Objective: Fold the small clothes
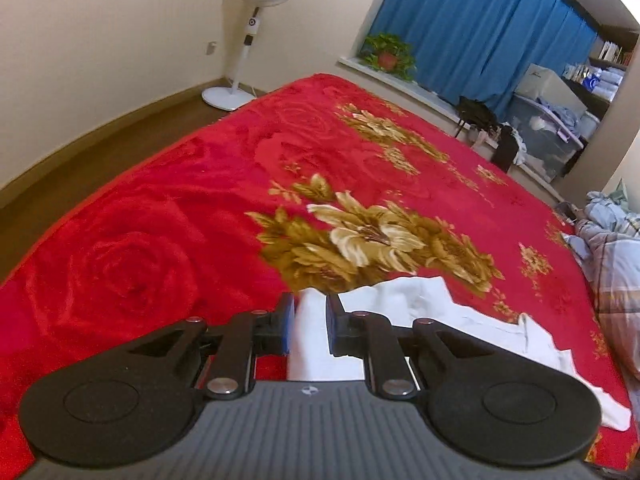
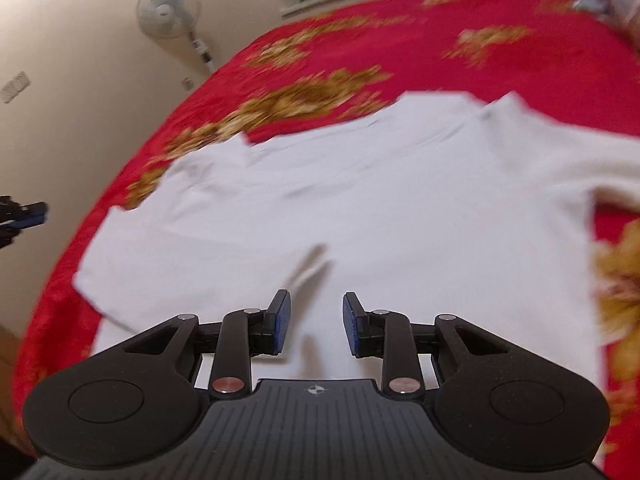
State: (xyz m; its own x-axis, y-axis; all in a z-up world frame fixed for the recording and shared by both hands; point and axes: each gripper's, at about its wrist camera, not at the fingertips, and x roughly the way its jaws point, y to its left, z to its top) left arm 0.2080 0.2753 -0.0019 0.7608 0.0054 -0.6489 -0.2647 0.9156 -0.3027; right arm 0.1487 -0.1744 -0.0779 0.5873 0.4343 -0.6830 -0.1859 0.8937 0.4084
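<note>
White shirt (image 2: 360, 200) lies spread on the red flowered bed (image 1: 180, 200). Left hand-held gripper (image 1: 310, 326) has its pads narrowly apart around a raised fold of it, grip uncertain; right hand-held gripper (image 2: 316, 320) hovers above the cloth, jaws apart and empty.

Walls: plain cream; a socket (image 1: 211, 47) low on the far left wall.
Floor: brown wood (image 1: 100, 152), left of the bed.
Bed: red blanket (image 1: 168, 216) with gold flowers, filling the middle.
Fan: white pedestal fan (image 1: 256, 8) in the far left corner.
Window: blue curtain (image 1: 480, 28), far right; potted plant (image 1: 388, 56) on the sill.
Far right: clear storage box (image 1: 548, 140), shelves (image 1: 612, 52).
</note>
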